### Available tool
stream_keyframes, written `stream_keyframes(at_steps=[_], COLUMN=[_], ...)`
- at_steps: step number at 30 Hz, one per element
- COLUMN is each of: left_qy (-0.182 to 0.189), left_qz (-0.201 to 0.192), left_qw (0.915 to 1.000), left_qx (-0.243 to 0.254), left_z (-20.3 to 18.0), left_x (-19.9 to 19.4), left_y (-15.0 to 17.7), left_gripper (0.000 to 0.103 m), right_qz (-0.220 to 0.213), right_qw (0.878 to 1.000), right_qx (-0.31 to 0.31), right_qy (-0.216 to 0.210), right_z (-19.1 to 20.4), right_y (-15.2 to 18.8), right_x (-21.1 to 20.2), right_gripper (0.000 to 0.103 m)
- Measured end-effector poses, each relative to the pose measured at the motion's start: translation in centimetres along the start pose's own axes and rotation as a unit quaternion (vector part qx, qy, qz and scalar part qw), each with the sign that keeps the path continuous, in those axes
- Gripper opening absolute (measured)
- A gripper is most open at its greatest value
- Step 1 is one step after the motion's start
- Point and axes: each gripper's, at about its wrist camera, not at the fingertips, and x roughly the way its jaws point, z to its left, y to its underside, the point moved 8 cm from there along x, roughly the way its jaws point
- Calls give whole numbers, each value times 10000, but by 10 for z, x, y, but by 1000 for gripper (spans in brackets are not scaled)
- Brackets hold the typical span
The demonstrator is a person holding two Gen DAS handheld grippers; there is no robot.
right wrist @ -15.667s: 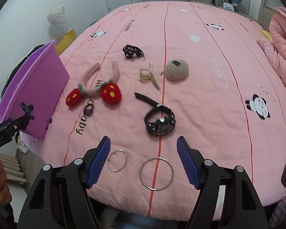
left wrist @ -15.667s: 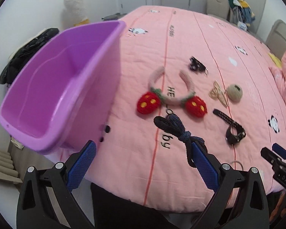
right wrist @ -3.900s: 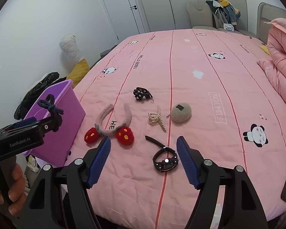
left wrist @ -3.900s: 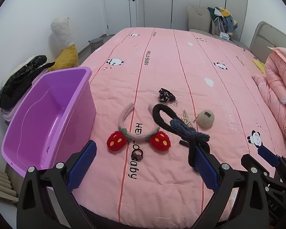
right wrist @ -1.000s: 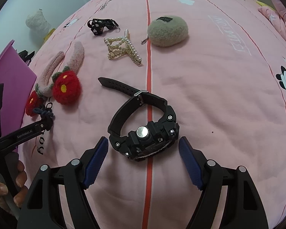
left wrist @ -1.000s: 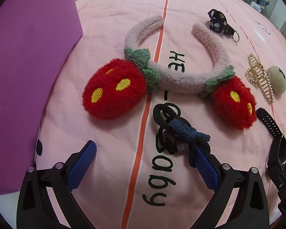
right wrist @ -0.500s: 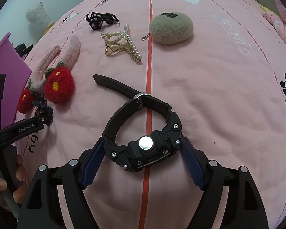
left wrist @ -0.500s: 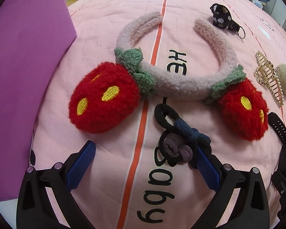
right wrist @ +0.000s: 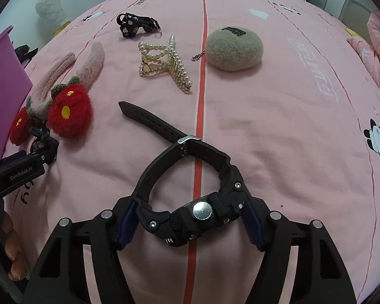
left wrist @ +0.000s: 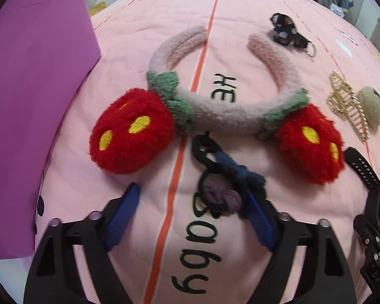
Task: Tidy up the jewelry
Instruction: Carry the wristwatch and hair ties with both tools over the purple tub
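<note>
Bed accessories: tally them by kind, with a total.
Headband: 1
Hair ties: 2, a dark blue one and a purple one, tangled together
Hair claws: 2, one pearl, one black
Watch: 1
Fuzzy keychain: 1
Total: 7
</note>
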Motion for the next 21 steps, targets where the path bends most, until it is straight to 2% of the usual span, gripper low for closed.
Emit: stream_keyframes(at_steps=[4,6,11,21], left_qy=[-79,-19,471,924], left_qz=[-135,-142,-117,-388], left_qw=[9994,9995,9988,9950], left_qx=[309,279,-22,-61], left_z=[-14,-14,0,5], left_x=[-11,-14,-26,-67], left_y=[6,8,7,13], left_gripper=[27,23,20,19], right_qz=[-25,-39,-62,-177], right_qw=[10000,9997,9986,9974], right_qx=[10,123,281,249], right_qy=[-84,-220,-444,-649], right_z=[-1,-3,-5,-1], right_y=[0,1,5,15], right_x=[-4,-6,-13,-35], right_gripper=[67,67,67,67])
